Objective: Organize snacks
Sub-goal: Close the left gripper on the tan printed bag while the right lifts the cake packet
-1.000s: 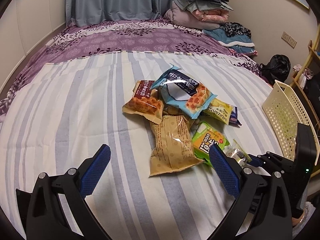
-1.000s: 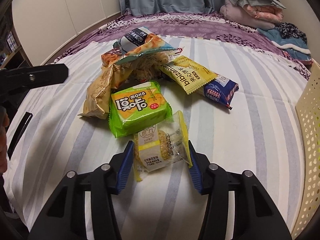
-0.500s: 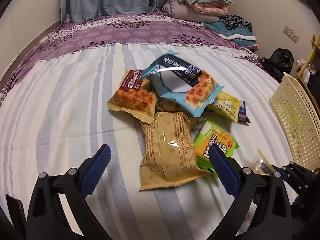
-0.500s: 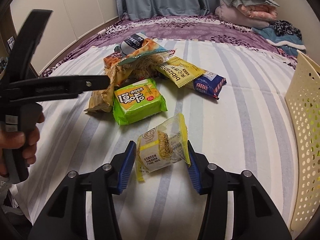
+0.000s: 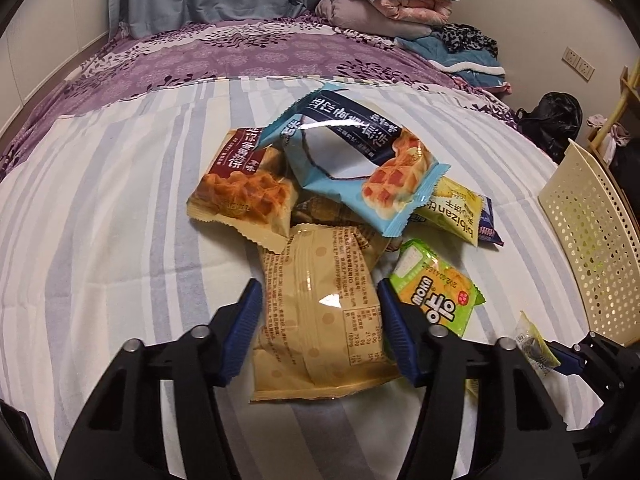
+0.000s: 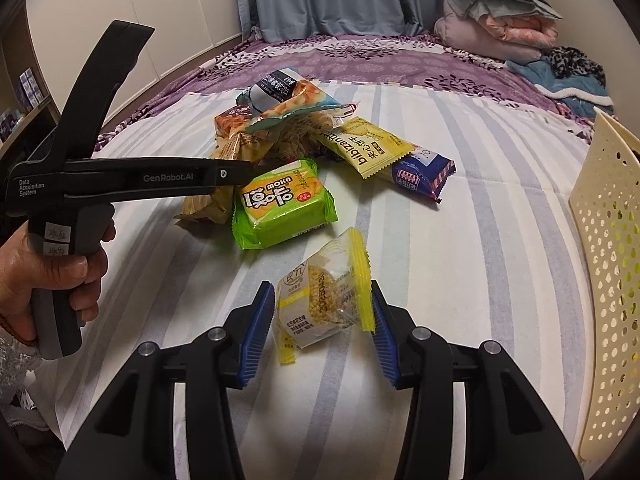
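Several snack packets lie heaped on the striped bed sheet point(image 5: 100, 240). My left gripper point(image 5: 318, 320) straddles the tan packet point(image 5: 316, 272) at the pile's near edge; its jaws are closing and the blue pads touch both side edges. From the right wrist view the left gripper point(image 6: 244, 168) reaches in from the left, held by a hand point(image 6: 52, 280). My right gripper point(image 6: 320, 328) is shut on a small clear packet with yellow ends point(image 6: 324, 300), held just above the sheet. In the left wrist view that small packet point(image 5: 532, 340) shows at the lower right.
A green packet point(image 6: 280, 204) lies beside the tan one, with a yellow-and-navy packet point(image 6: 368, 148), a light blue bag point(image 5: 352, 164) and a brown waffle packet point(image 5: 244, 192) behind. A cream perforated basket point(image 6: 612, 240) stands at the right edge. Folded bedding point(image 5: 392, 4) sits at the far end.
The left gripper came down to the pile and its jaws narrowed from wide open onto the tan packet. The right gripper drew the small packet back from the green one.
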{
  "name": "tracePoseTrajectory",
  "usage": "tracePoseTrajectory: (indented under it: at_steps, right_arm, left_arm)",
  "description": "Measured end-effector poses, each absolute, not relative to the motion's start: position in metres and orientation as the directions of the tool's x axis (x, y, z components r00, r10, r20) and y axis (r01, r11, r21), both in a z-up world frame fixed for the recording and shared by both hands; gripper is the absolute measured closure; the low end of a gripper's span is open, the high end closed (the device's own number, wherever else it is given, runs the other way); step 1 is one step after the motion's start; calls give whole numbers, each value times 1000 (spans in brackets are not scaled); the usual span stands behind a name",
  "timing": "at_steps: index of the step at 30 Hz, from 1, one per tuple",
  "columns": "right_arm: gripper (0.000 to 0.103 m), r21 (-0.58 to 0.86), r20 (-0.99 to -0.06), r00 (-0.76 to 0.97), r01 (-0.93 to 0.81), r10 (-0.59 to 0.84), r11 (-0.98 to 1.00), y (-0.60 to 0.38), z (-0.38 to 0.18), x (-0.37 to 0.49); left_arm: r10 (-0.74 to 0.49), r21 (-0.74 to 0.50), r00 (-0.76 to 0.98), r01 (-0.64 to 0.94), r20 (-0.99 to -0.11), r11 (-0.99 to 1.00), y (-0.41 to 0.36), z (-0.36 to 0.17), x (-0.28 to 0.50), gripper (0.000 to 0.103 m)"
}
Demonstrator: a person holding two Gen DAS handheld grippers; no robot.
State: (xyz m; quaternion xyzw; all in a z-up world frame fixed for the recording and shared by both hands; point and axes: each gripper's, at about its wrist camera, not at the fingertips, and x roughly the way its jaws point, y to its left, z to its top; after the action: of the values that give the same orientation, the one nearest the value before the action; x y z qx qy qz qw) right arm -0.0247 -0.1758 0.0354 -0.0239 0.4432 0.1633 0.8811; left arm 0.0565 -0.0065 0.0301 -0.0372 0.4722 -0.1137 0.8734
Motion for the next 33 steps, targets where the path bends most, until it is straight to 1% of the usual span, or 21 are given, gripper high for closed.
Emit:
tracePoseTrajectory:
  at_steps: [6,7,8,9,12,17,19,21,22,23,26,28,30,33]
  right_arm:
    - [56,114,-795,544,-297,267,948,-177,31,-24]
    - [54,117,-796,543,-294,266,949,-178,29,-24]
    - [48,118,-798,542,-288,263,950,-178,29,-24]
    - [45,120,-800,541,-281,261,952,-178,27,-23]
    - [44,132,-810,523,-273,263,953,-177,20,-22]
    - [36,106,-809,531,-292,253,951,-170,18,-24]
    - [35,93,-809,534,-296,245,951,-168,17,-25]
    - [36,73,-809,540,-297,231,952,-165,18,-26]
    - [40,58,-809,546,-294,217,954,-165,18,-25]
    - [47,33,-811,553,-286,193,958,-164,18,-25]
    - [54,47,-810,549,-290,207,956,-166,20,-25]
    - [55,51,-809,549,-288,209,956,-169,20,-27]
    - [55,59,-808,548,-287,215,956,-170,22,-28]
    - [55,73,-805,550,-279,222,958,-173,24,-29]
  left_arm:
    - [-232,-172,529,162,-816,972,-8,30,57,47]
    - [-231,-170,530,163,-816,972,-7,30,57,47]
    - [-229,-167,530,163,-816,972,-8,30,57,47]
    - [-228,-165,531,164,-816,973,-8,30,57,47]
    - [-225,-163,535,161,-814,973,-8,28,60,47]
    - [-225,-171,538,150,-812,974,-6,27,64,47]
    - [-227,-174,537,148,-812,973,-6,27,65,47]
    - [-227,-174,538,148,-811,973,-6,27,66,47]
    - [-228,-175,538,148,-812,973,-5,26,66,47]
    - [-229,-176,538,148,-812,973,-5,26,66,47]
    - [-231,-180,537,147,-811,973,-6,27,65,46]
    - [-236,-186,536,146,-811,972,-5,28,65,45]
    - [-240,-195,534,141,-811,971,-4,28,65,40]
    - [-238,-199,535,131,-811,971,-2,26,66,36]
